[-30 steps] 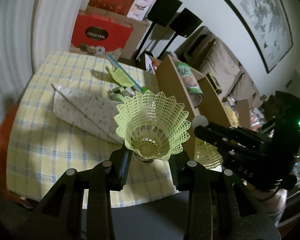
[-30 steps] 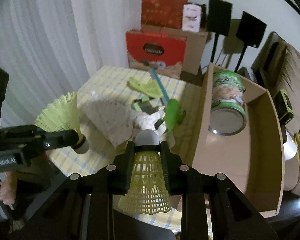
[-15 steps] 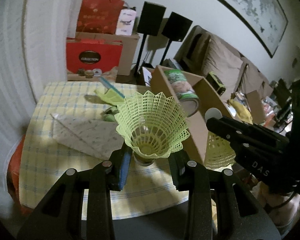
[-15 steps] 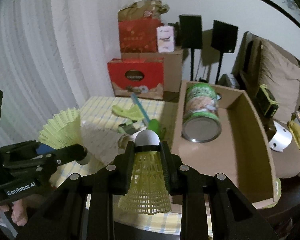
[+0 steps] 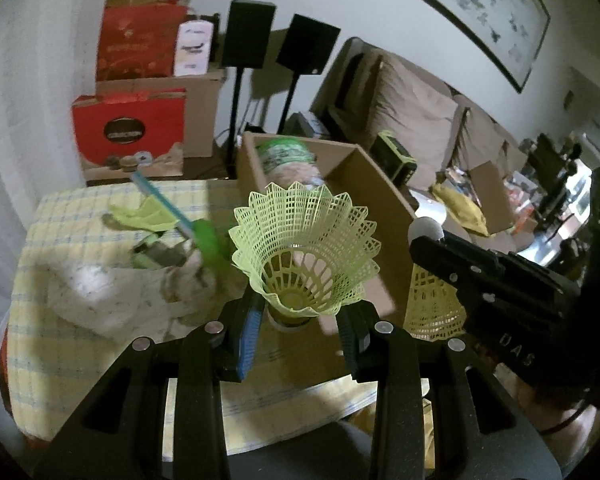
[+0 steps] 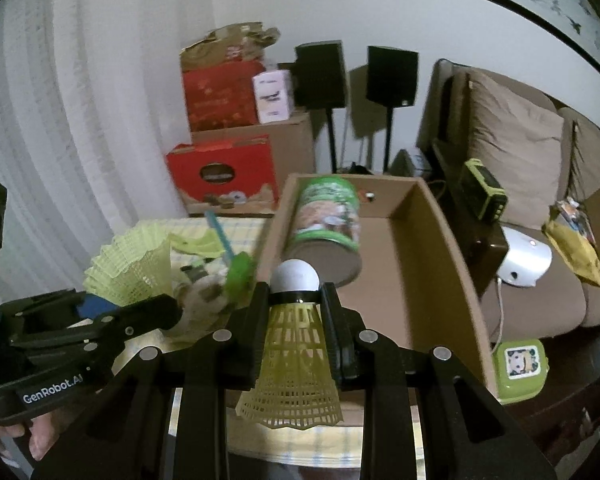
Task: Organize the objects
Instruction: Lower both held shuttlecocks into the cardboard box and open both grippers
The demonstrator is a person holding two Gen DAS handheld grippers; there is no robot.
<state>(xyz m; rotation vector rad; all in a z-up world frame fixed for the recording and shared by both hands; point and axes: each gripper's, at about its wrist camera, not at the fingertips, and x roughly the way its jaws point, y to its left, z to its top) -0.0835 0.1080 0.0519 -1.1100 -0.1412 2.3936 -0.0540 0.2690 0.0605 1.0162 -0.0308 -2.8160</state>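
My left gripper (image 5: 296, 320) is shut on the base of a yellow-green shuttlecock (image 5: 306, 248), skirt pointing away from me. My right gripper (image 6: 296, 300) is shut on a second yellow shuttlecock (image 6: 296, 364), white cork tip (image 6: 295, 275) forward, skirt toward me. Both are held above the near edge of the table, beside the open cardboard box (image 6: 428, 264). The box also shows in the left wrist view (image 5: 376, 176). A green can (image 6: 328, 220) lies on its side inside the box. The right gripper shows in the left wrist view (image 5: 432, 240), the left gripper in the right wrist view (image 6: 156, 304).
A yellow checked tablecloth (image 5: 60, 220) covers the table, with a patterned white cloth (image 5: 112, 292), a green brush with a blue handle (image 5: 176, 212) and small green items. Red boxes (image 6: 224, 176), speakers on stands (image 6: 320, 76) and a sofa (image 6: 516, 160) stand behind.
Both grippers have risen and moved toward the cardboard box, each still holding its shuttlecock. The box and can now look closer and more central.
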